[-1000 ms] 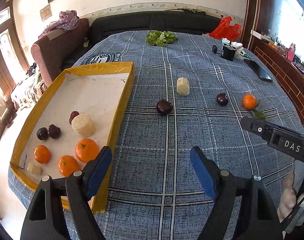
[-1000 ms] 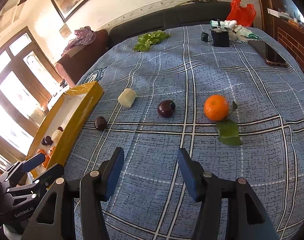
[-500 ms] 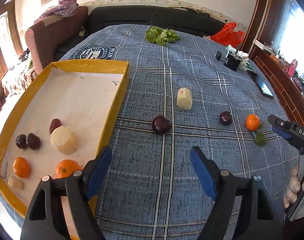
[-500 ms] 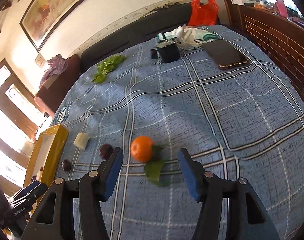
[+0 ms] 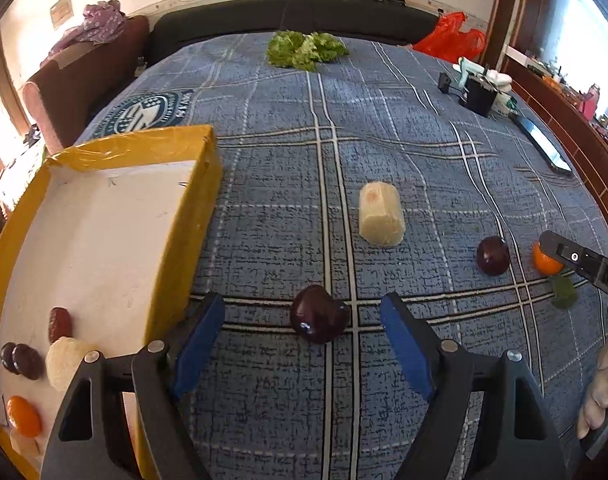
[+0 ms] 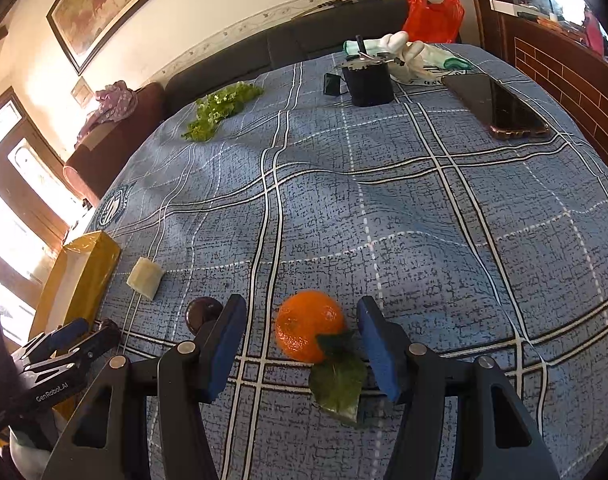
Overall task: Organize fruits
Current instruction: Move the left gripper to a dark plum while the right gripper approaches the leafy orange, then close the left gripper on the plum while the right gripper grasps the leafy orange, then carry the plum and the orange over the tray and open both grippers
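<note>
My left gripper is open, its blue pads on either side of a dark plum lying on the blue plaid cloth. My right gripper is open around an orange with a green leaf, not touching it. A second plum and a pale cylinder of peeled fruit lie between. The yellow tray at the left holds oranges, dark plums, a red date and a pale fruit chunk.
Lettuce lies at the far side of the cloth. A black box, a white-green bag, a red bag and a phone sit at the far right. A sofa and an armchair stand behind.
Both grippers have moved forward and lower. The left one now straddles the near plum; the right one has closed in on the orange, which sits between its pads. Both stay open.
</note>
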Available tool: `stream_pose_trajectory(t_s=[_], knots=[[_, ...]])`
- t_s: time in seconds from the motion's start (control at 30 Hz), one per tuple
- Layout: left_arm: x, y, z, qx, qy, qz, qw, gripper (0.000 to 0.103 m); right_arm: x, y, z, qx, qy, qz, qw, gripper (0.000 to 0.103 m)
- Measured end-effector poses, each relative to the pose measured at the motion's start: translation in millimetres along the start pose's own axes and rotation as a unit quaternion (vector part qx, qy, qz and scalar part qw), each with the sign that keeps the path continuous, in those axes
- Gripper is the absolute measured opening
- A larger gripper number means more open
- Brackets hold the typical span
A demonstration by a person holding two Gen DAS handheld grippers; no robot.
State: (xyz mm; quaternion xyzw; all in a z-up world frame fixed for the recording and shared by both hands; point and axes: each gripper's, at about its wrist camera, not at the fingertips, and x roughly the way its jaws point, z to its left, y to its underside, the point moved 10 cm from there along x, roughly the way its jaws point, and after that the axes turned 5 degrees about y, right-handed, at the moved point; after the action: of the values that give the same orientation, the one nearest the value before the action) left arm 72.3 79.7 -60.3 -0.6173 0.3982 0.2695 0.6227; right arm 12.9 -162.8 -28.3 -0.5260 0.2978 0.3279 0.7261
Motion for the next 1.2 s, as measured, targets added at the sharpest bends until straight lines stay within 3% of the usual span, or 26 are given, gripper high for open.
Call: stream_pose_trajectory(t_s=[0.17,0.2,0.23,0.27,0.33,0.77,1.2], knots=[[3.3,0.2,1.1,0.026,-0.039,-0.012,0.9988,0.051,5.7,3.7,-1.9,-0.003,0.004,0.003,1.000,0.062],[1.3,-0.7,1.6,0.025,-0.035,-0.017,0.9989,0.037,5.6,4.0,-1.7,-0.004,0.006,0.002,1.000,0.062],[0.3,-0.5,-1.8,0.018,-0.005,-0.016,0.9997,0.026,5.5,4.2,-1.7,-0.006,0.007,0.000,1.000,0.061],[-0.3,-0.3,-2.2,0.009,0.004,-0.015,0.9998,0.027,5.5,4.4,-1.2,-0.008,0.009,-0.002,1.000,0.060],[-2.5,-0.4,-0.8,0.007,-0.003,-0.019,0.9998,0.027,5.5,5.5,-1.4,-0.016,0.023,-0.006,1.000,0.039],[-50.3,6.2,4.3,-0.019,0.014,-0.056,0.9981,0.027,-23.7,6.3,11.9,-0.029,0.022,-0.033,0.999,0.039],[-117.1,22.0,26.3,-0.048,0.011,-0.112,0.9925,0.027,-74.6,11.3,57.4,-0.067,0.001,-0.066,0.996,0.040]])
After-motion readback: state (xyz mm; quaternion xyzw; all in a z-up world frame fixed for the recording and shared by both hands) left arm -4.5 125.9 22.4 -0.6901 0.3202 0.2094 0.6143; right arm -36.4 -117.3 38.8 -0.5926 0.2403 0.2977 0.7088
